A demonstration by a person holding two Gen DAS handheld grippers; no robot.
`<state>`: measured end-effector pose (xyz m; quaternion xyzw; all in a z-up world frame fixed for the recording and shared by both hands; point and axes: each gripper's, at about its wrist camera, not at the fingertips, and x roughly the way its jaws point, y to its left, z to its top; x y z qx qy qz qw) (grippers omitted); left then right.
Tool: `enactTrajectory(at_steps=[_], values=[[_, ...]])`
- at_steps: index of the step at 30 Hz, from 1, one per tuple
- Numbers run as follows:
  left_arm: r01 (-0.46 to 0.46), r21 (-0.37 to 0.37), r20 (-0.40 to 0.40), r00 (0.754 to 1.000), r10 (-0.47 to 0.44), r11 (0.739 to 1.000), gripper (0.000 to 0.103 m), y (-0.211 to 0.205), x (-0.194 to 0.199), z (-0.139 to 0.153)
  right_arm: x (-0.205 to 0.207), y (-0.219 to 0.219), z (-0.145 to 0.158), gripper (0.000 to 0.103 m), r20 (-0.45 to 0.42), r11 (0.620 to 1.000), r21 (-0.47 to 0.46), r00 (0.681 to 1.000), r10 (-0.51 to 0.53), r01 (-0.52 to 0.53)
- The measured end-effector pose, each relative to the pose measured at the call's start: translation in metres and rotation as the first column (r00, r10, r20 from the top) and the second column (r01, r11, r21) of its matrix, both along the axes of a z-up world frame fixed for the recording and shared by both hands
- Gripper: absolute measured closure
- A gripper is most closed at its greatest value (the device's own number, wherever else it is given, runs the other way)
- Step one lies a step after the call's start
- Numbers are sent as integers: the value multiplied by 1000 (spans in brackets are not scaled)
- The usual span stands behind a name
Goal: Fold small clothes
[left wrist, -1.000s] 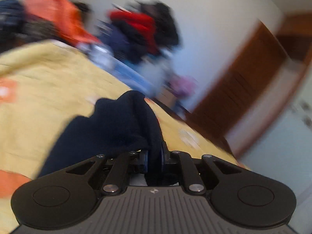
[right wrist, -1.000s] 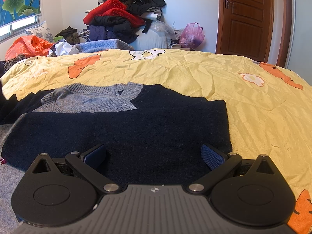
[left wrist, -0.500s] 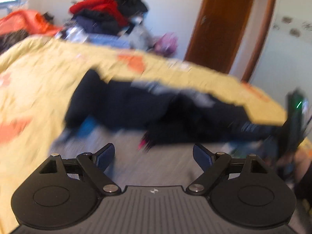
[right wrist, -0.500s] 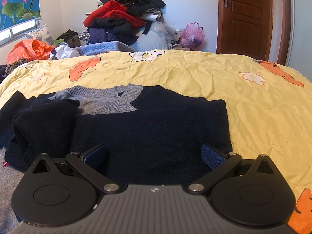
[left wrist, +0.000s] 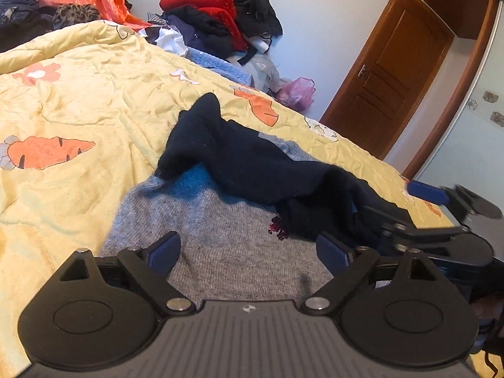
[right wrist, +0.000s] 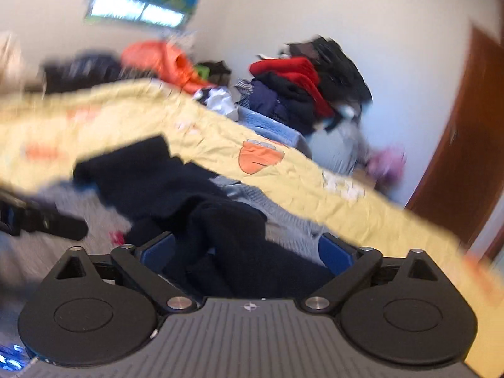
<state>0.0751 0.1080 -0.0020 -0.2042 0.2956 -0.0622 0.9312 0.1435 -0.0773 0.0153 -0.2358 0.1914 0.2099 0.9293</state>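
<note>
Big yellow quilt fills the scene, printed with carrots and flowers, and it serves as the folding surface, which is why the sweater lies flat across it toward 6 o'clock in the left wrist view. The body is grey knit; the 2 dark navy sleeves are thrown inward over it, bunched from 11 o'clock down to 3 o'clock, so I read this as the sleeves-in step, done but untidy. Beyond the bed edge at 12 o'clock sits a heap of clothes, red and black on top, probably waiting their turn, and a brown door stands at 2 o'clock. Now the tools: the left gripper hovers low over the grey hem, jaws spread wide with nothing between them, well placed to take that hem for the next fold. The right gripper, seen also at 3 o'clock from the left camera, is over the navy bunch; its view is smeared with motion blur, yet its blue pads clearly stand apart, dark cloth showing between them but not pinched. A tiny dark red tag or trim peeks out beside the sleeve end, too small to identify.
</note>
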Motion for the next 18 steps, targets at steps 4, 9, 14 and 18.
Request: enactTrajectory(at_steps=[4,9,14,18], values=[[-6,-24,4,1000,6,1000,9,3,1,-1,17,14,-3,34,-100,999,33,995,-11,14],[-7,-36,6,1000,7,999,9,5,1,-2,37,5,-15,75,-239,991,84,968,-80,102],[-8,-45,8,1000,8,999,9,6,0,-2,54,-57,16,85,-421,869,415,904,-78,268],[-10,-53,9,1000,11,999,9,7,0,-2,74,-122,23,85,-572,703,567,820,-39,429]])
